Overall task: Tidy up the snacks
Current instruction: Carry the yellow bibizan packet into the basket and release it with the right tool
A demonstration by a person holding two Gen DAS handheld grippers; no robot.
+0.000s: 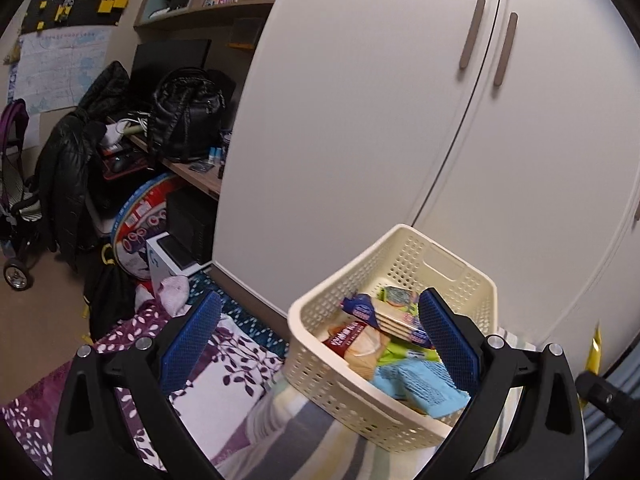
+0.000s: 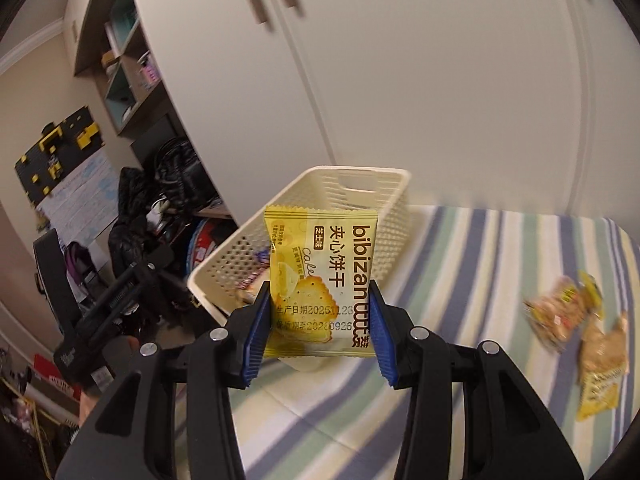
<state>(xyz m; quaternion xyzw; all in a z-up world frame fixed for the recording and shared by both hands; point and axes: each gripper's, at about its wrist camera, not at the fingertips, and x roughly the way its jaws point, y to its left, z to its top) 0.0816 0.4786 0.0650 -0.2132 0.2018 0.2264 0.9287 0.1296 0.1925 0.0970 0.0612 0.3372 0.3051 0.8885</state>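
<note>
The right tongs point(image 2: 318, 326) are clamped on a yellow biscuit packet point(image 2: 322, 276), one blue pad point(image 2: 256, 340) pressed against each long edge of the packet's lower half. The packet is held upright, clear of the bedding, with its printed face toward the right wrist camera and its text running sideways. Directly behind the packet stands the cream perforated basket point(image 2: 224, 256), which rests on the striped bedsheet point(image 2: 480, 248) near the white wardrobe doors point(image 2: 400, 80). Several loose snack packets point(image 2: 576, 320) lie on the sheet to the right, well apart from the basket; they are blurred, and their print cannot be read. In the left wrist view, the left tongs point(image 1: 320, 344) stand wide apart and grip nothing; their right blue pad point(image 1: 448, 344) sits over the basket point(image 1: 332, 364) interior, while the left pad is outside it, above a purple leaf-patterned blanket point(image 1: 224, 376). The basket holds several snack packets point(image 1: 380, 320), including a blue-and-cream flat pack, a red-and-white pack, a green pack and a light blue item on the near side. Whether the right pad touches any of the contents cannot be determined. The left-hand tool body point(image 2: 112, 312) is visible at the left of the right wrist view, beside the basket.
</note>
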